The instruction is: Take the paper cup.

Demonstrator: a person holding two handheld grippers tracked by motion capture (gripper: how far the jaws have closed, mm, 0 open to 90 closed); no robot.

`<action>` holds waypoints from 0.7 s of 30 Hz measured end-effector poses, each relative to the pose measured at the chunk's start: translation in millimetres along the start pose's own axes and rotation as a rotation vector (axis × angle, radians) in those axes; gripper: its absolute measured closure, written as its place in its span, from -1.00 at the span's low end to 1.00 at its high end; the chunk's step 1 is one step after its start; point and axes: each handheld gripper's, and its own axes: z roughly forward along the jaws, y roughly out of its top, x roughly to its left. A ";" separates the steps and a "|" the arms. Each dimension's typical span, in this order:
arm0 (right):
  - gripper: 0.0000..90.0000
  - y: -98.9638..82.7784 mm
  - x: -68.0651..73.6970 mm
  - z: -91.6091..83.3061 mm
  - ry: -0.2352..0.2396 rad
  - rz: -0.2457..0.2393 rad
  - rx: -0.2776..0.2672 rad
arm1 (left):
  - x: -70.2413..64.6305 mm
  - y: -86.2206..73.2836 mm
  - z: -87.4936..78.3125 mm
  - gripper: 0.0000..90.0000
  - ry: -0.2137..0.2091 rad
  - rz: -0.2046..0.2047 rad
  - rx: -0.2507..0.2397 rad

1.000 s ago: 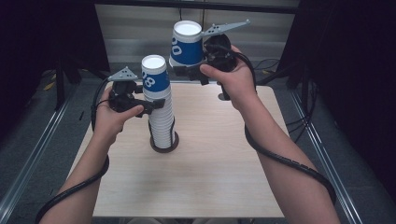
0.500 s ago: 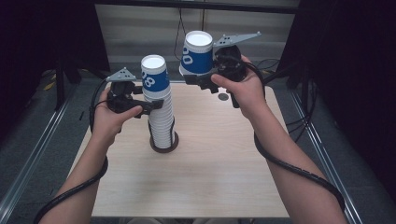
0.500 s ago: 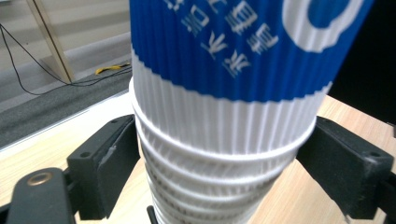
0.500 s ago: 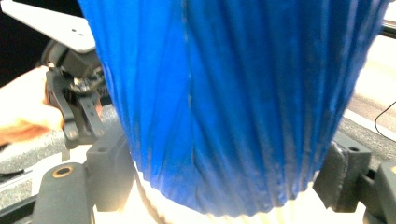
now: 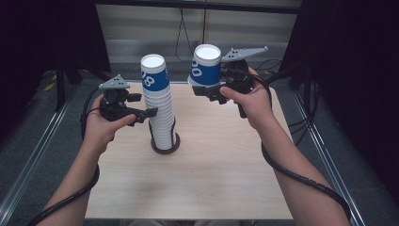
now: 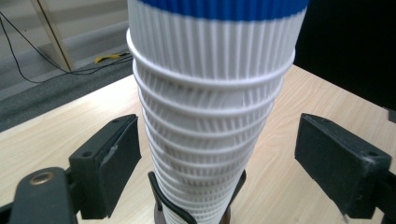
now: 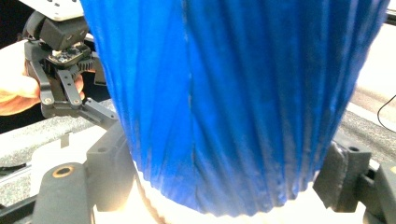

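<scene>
A tall stack of upturned ribbed paper cups [image 5: 162, 117] [image 6: 210, 116] stands in a black ring base [image 5: 164, 149] on the wooden table [image 5: 211, 179]; the top cup has a blue band. My left gripper [image 5: 159, 115] [image 6: 217, 172] straddles the middle of the stack. Its jaws have just been closing a little and are open, with a gap between each pad and the cups. My right gripper [image 5: 203, 88] [image 7: 229, 182] is shut on a single blue-and-white cup [image 5: 206, 66] [image 7: 233, 93], held upturned in the air to the right of the stack's top.
Metal rails [image 5: 37, 155] run along both sides of the table, and cables [image 5: 181, 28] lie on the floor behind it. Dark curtains close the left and right. The other hand and its gripper [image 7: 60, 70] appear behind the held cup in the right gripper view.
My right hand has carried the cup down and to the right, away from the stack's top. The left gripper has stayed at the stack.
</scene>
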 end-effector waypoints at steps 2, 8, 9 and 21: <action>-0.55 -3.8 0.1 -0.3 0.005 0.001 0.000 | -2.1 -3.6 0.6 -0.68 -0.005 -0.004 0.005; -0.55 -15.1 0.6 -1.7 0.017 -0.004 0.004 | -4.7 -14.5 0.5 -0.67 -0.012 0.002 0.028; -0.55 -16.9 0.6 -1.9 0.016 -0.006 0.004 | -5.2 -17.0 1.0 -0.67 -0.014 -0.004 0.027; -0.55 -39.7 3.1 -3.9 0.035 -0.013 0.014 | -16.1 -40.8 0.4 -0.67 -0.033 0.004 0.077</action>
